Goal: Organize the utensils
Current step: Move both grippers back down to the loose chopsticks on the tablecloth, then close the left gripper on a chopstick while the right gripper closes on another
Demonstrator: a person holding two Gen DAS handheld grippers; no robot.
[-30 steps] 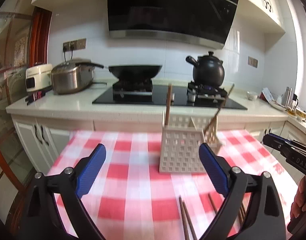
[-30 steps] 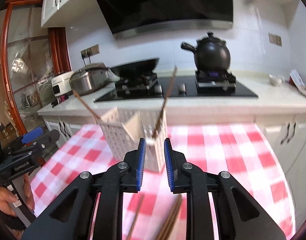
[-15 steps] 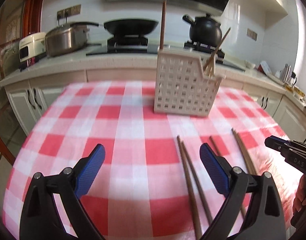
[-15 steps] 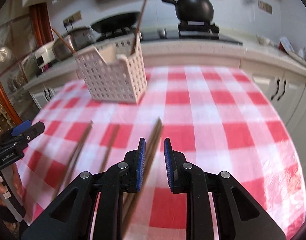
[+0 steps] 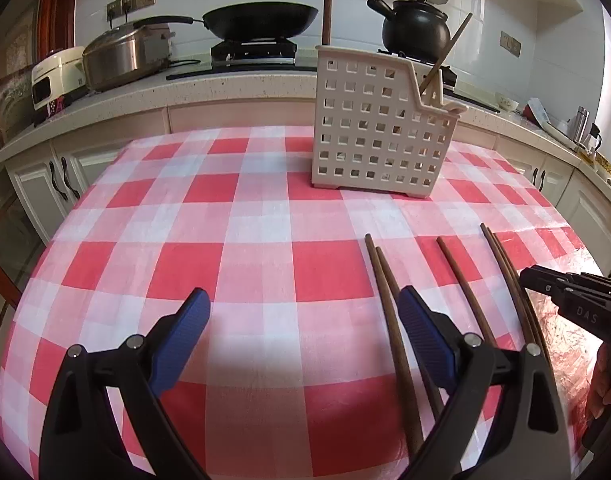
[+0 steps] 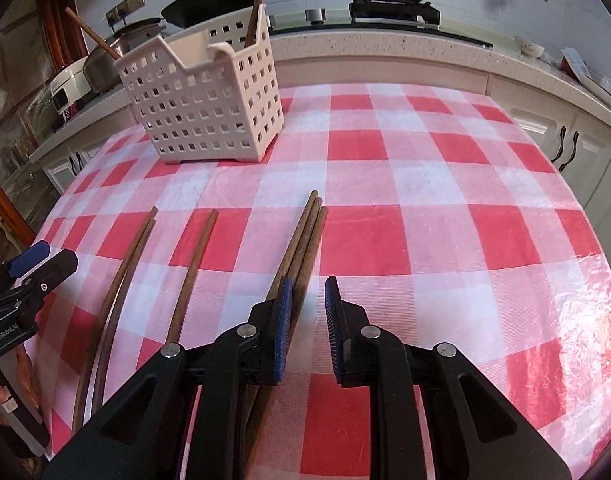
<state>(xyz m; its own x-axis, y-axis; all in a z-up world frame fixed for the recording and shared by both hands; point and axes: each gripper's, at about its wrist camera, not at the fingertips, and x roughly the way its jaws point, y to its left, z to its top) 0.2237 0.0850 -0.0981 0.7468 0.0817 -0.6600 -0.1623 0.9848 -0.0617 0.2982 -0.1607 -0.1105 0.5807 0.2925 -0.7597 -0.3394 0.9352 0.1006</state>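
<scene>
Left claw [image 5: 301, 312] hanging spread wide over the checked surface [image 5: 233, 272], right claw [image 6: 308, 300] narrowing, nothing pinched, wooden chopsticks [image 6: 305, 236] lying just left of it, white slotted basket [image 6: 209, 108] standing beyond.

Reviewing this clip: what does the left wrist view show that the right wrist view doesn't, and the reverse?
Only the left wrist view shows the whole black clay pot and the wide-open left gripper from behind. Only the right wrist view shows the bundle of three brown wooden chopsticks at the right gripper, its narrow gap empty. Both show the white perforated plastic basket on the red-checked tablecloth.
</scene>
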